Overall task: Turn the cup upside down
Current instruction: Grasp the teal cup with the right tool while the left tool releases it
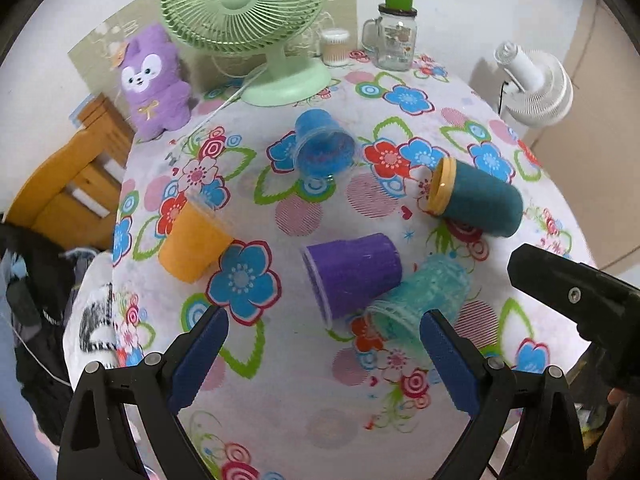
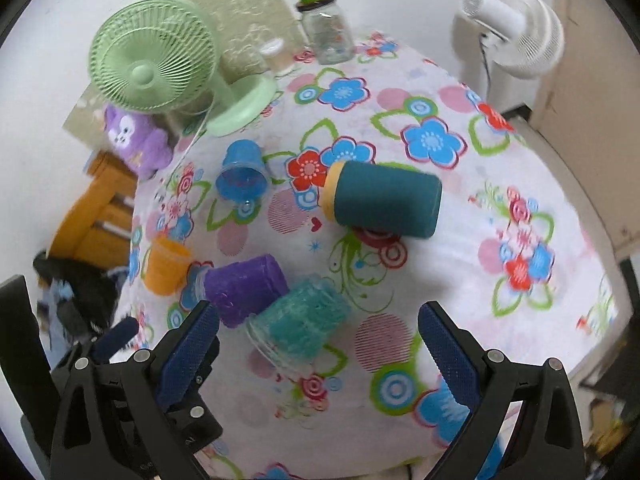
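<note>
Several cups lie on their sides on the flowered tablecloth. A purple cup and a clear teal cup touch each other. A dark teal cup with a yellow rim, a blue cup and an orange cup lie farther off. My left gripper is open and empty just in front of the purple and teal cups. My right gripper is open and empty, with the teal cup between its fingers' line.
A green desk fan, a purple plush toy, a glass jar with a green lid and a small container stand at the table's back. A white fan stands off the right edge. A wooden chair is left.
</note>
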Demonstrator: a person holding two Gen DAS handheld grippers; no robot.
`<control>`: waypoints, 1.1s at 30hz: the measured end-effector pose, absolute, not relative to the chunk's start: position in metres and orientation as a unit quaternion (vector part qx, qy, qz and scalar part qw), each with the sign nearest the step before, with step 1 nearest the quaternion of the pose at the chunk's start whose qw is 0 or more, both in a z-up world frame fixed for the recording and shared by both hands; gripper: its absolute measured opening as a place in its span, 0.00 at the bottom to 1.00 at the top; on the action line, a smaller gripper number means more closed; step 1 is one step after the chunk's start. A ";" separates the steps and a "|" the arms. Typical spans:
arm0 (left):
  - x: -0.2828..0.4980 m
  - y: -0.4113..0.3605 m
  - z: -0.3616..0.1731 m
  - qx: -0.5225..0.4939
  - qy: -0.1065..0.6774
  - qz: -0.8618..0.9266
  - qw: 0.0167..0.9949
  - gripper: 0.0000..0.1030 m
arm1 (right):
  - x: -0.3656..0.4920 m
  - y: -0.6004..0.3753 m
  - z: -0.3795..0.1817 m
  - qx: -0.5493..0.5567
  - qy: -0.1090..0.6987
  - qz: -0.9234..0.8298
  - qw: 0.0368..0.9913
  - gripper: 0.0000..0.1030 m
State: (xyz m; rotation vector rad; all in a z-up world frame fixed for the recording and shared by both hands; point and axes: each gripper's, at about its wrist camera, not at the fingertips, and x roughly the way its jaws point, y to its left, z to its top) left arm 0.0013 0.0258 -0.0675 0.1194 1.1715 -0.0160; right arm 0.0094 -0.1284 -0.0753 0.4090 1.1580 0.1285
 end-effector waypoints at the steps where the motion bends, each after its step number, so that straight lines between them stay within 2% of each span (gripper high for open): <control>1: 0.003 0.028 -0.070 0.059 0.553 -0.013 0.831 0.95 | 0.009 -0.128 -0.079 0.199 0.545 0.056 0.813 0.94; 13: 0.023 0.047 -0.101 0.095 0.571 -0.027 0.815 0.95 | 0.008 -0.115 -0.143 0.289 0.602 -0.039 0.743 0.81; 20: 0.029 0.050 -0.114 0.107 0.586 -0.034 0.802 0.95 | 0.022 -0.117 -0.155 0.324 0.608 -0.067 0.721 0.79; 23: 0.034 0.053 -0.118 0.095 0.598 -0.037 0.795 0.95 | 0.031 -0.113 -0.160 0.330 0.613 -0.068 0.714 0.76; 27: 0.040 0.050 -0.124 0.093 0.607 -0.044 0.788 0.95 | 0.040 -0.106 -0.172 0.341 0.629 -0.066 0.696 0.65; 33: 0.046 0.047 -0.132 0.090 0.619 -0.053 0.778 0.95 | 0.049 -0.099 -0.183 0.336 0.639 -0.062 0.689 0.63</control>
